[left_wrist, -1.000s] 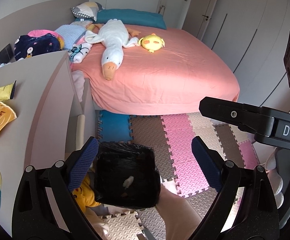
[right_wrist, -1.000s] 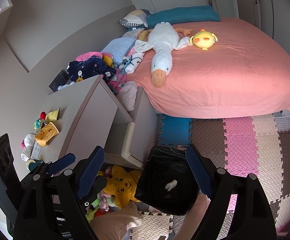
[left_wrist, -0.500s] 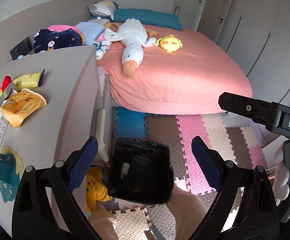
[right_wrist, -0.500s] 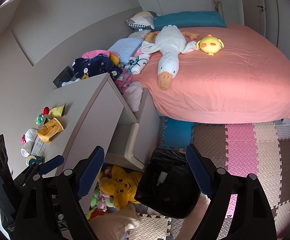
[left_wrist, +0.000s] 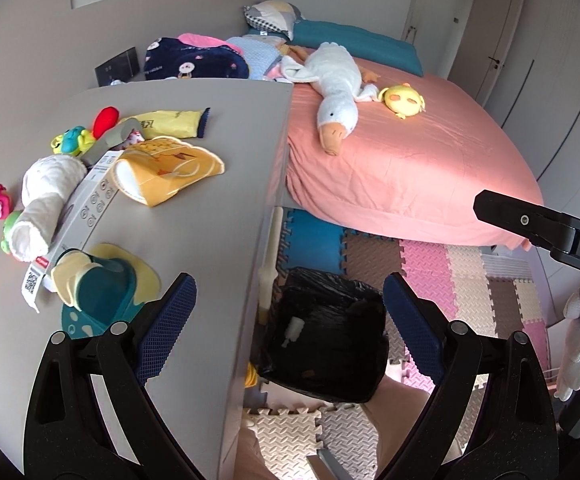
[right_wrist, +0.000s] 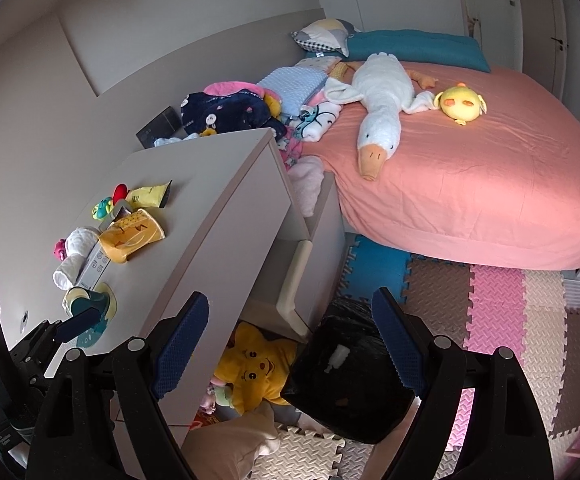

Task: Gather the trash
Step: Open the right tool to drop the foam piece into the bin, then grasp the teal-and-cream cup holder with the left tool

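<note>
Both of my hand-held grippers are spread wide with nothing in them right now: left hand-held gripper (left_wrist: 285, 322) and right hand-held gripper (right_wrist: 290, 336). The bin (left_wrist: 322, 354), lined with a black bag, sits on the floor just beside the worktop (left_wrist: 193, 216), with a small white scrap already lying in it. So I reckon I'm between pickups, going for the next bit of trash. Best candidates look like the yellow snack packet (left_wrist: 169, 170) and the yellow wrapper (left_wrist: 171, 123) on the worktop, among the toys. Next move: reach over the worktop, line the fingers up around the packet and pinch it without dragging toys along.
</note>
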